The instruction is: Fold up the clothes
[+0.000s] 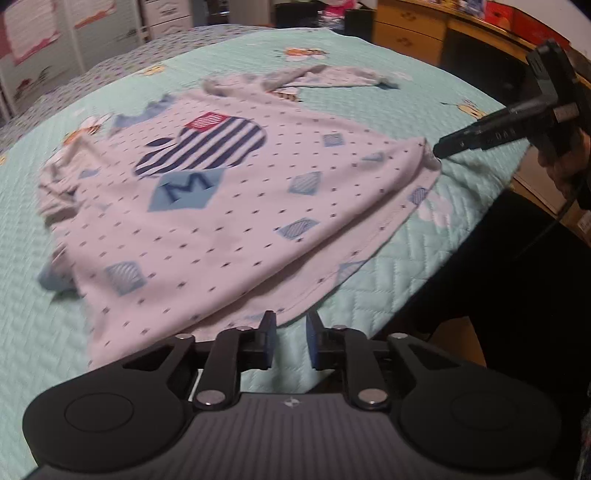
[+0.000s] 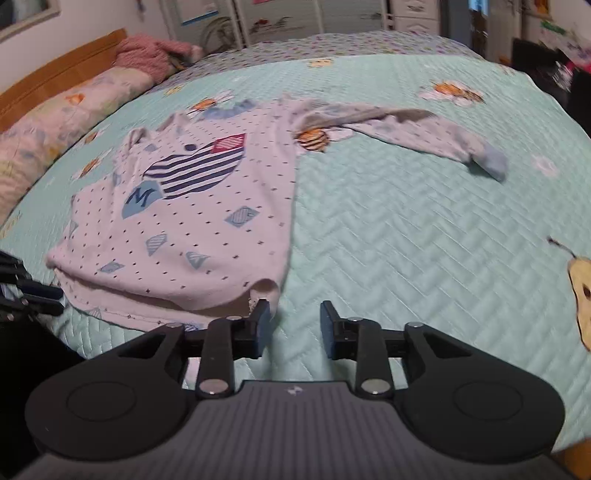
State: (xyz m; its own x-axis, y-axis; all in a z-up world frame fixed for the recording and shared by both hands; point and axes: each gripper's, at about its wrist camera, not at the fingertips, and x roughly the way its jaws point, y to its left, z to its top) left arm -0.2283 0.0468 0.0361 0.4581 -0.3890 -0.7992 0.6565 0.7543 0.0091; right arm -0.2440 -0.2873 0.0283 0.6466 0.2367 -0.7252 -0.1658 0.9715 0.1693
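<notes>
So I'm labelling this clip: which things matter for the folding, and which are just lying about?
For the job:
- white long-sleeved top
- left tongs, open
- right tongs, open
- quilted bedspread beneath

Lying about:
- pink blanket
- pillow
- wooden drawers

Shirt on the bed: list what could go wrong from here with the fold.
1. The shirt has one sleeve flung out sideways; folding now may trap it crooked.
2. The hem lies near the bedspread's edge; a tug could drag it off.
3. Both the left gripper and right gripper are open beside the hem; closing may catch only one layer.
</notes>
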